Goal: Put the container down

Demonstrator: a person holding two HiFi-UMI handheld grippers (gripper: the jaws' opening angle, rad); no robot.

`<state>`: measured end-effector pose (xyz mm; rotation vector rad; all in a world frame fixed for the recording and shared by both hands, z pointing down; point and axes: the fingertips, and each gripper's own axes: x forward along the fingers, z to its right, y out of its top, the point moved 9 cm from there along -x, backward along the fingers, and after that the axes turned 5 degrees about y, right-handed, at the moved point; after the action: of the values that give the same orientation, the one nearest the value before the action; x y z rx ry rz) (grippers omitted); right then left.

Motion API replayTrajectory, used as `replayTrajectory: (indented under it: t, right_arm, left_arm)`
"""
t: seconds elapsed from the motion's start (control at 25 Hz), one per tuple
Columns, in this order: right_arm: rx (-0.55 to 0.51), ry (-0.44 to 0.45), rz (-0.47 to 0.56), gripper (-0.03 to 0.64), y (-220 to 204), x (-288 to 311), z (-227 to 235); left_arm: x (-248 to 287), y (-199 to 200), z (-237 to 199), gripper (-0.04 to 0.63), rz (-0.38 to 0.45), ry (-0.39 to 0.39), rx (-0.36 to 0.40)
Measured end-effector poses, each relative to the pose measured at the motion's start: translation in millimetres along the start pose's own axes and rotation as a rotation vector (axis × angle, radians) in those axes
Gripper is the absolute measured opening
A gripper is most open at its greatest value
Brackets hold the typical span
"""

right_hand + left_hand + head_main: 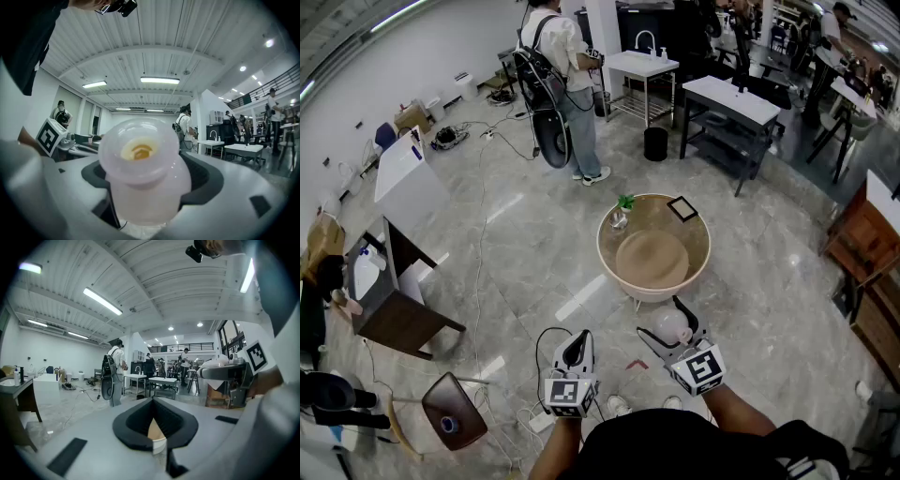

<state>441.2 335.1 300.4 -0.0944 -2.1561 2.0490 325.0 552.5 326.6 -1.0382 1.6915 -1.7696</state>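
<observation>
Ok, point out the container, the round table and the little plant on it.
container (pixel 143 187), right gripper view, on its cloudy body below the neck.
round table (pixel 601 247), head view, on its left rim.
little plant (pixel 625 202), head view, on its green leaves.

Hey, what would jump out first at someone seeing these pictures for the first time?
The cloudy white container fills the right gripper view, clamped between the jaws of the right gripper. Just beyond it stands a round table, and farther back a person wearing a backpack.
</observation>
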Motion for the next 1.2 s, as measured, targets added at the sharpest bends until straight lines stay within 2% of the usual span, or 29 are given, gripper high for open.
replayTrajectory:
  t: [0.24, 0.52, 0.72, 1.0, 1.2]
  right_arm:
    - [-0.029, -0.016, 0.017, 0.414, 5, 16, 0]
    - [-0.019, -0.036, 0.058, 0.414, 9, 37, -9]
    - [0.003, -0.059, 0.075, 0.414, 14, 55, -14]
    - [-0.013, -0.068, 0.062, 0.414, 12, 91, -4]
    - [0.011, -0.074, 0.071, 0.414, 7, 131, 21]
  left_arm:
    - [7, -2, -16, 0.000, 0.013, -0.027, 0.009]
    - [10, 1, -40, 0.000, 0.042, -0.057, -0.015]
    - [17, 2, -60, -0.001, 0.025, -0.068, 0.015]
    - [48, -1, -84, 0.000, 0.002, -0.091, 0.036]
    - [93, 3, -106, 0.000, -0.033, -0.111, 0.047]
